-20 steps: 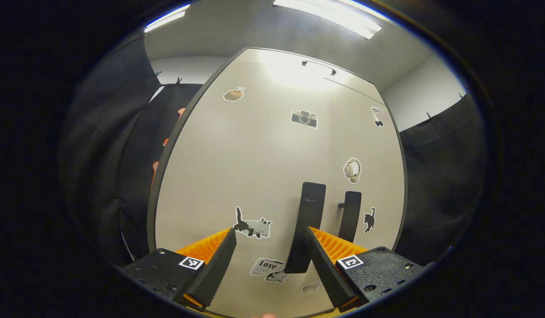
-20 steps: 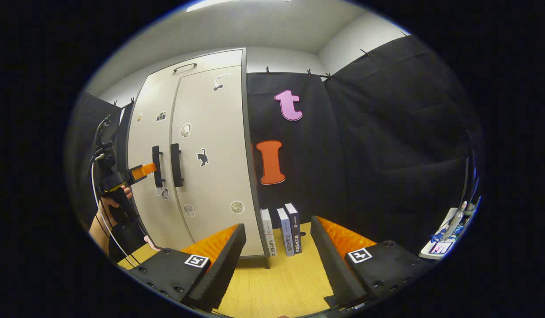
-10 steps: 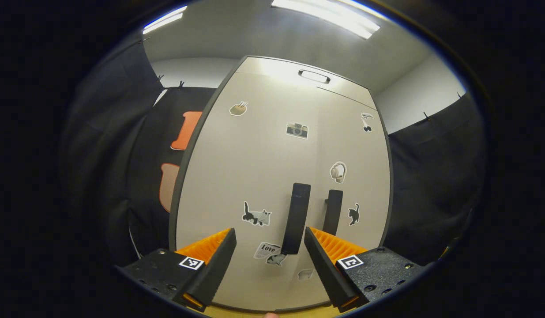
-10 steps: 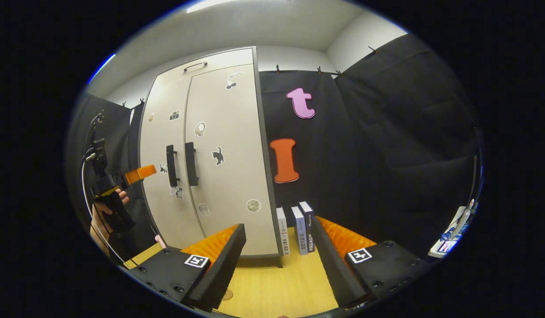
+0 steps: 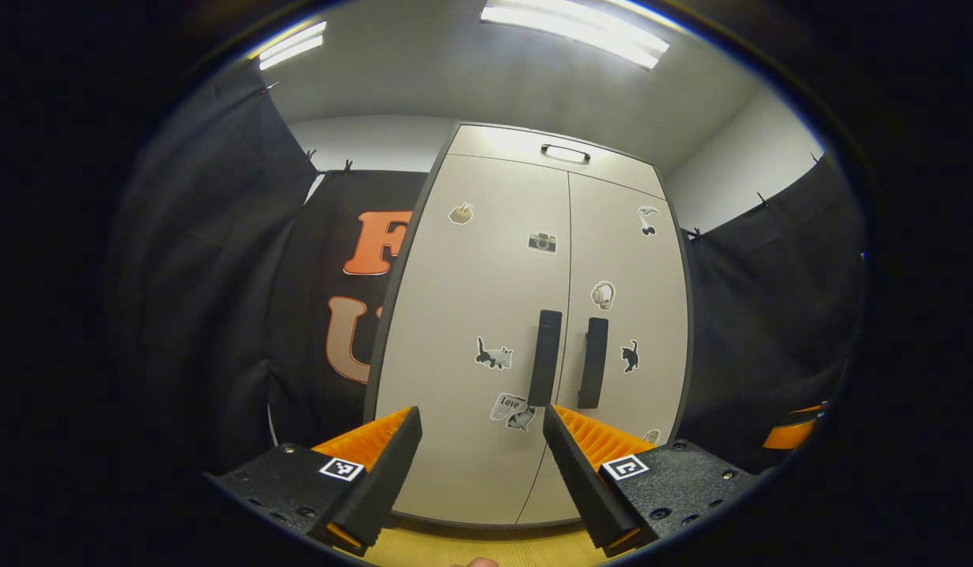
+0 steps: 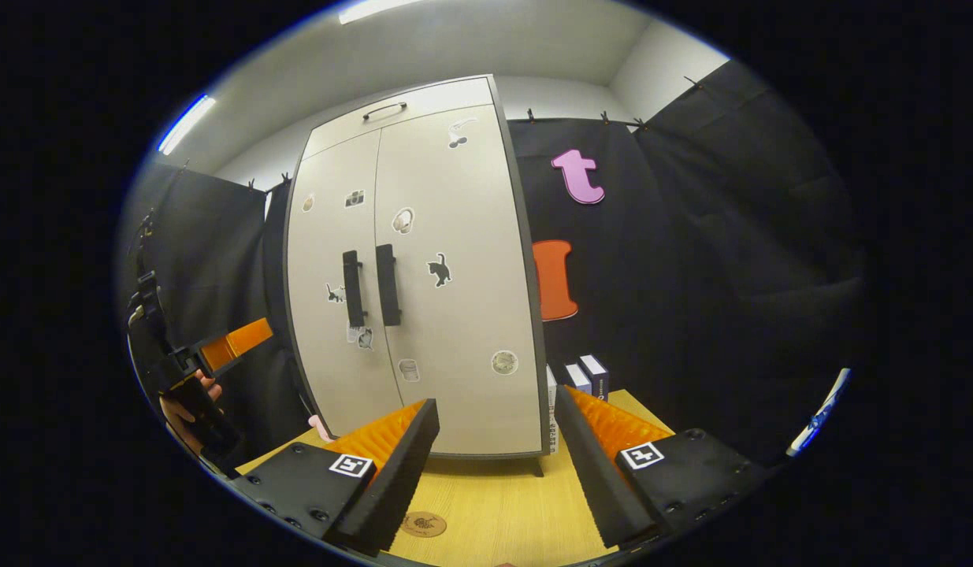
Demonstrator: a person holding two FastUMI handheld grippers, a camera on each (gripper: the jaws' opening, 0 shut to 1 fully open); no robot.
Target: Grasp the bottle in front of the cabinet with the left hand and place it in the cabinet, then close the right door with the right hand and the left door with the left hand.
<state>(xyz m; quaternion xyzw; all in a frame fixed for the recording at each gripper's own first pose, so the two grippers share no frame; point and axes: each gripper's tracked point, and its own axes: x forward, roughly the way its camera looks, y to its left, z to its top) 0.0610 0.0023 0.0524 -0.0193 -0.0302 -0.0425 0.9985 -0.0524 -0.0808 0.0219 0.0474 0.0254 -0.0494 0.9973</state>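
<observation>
The pale cabinet stands straight ahead in the left gripper view with both doors shut; its two dark handles meet at the middle seam. Several small stickers dot the doors. My left gripper is open and empty, a short way back from the doors. In the right gripper view the same cabinet stands on the wooden table, and my right gripper is open and empty in front of it. The left gripper hangs off the cabinet's left side, held by a hand. The shut doors hide the cabinet's inside.
Upright books stand against the cabinet's right side. A small round disc lies on the table near my right fingers. A pink object peeks out at the cabinet's lower left. The right gripper shows at the far right of the left gripper view.
My left gripper has drawn back from the left door's handle, so the whole cabinet now fits in its view. The right gripper's view has swung towards the cabinet and backed off slightly.
</observation>
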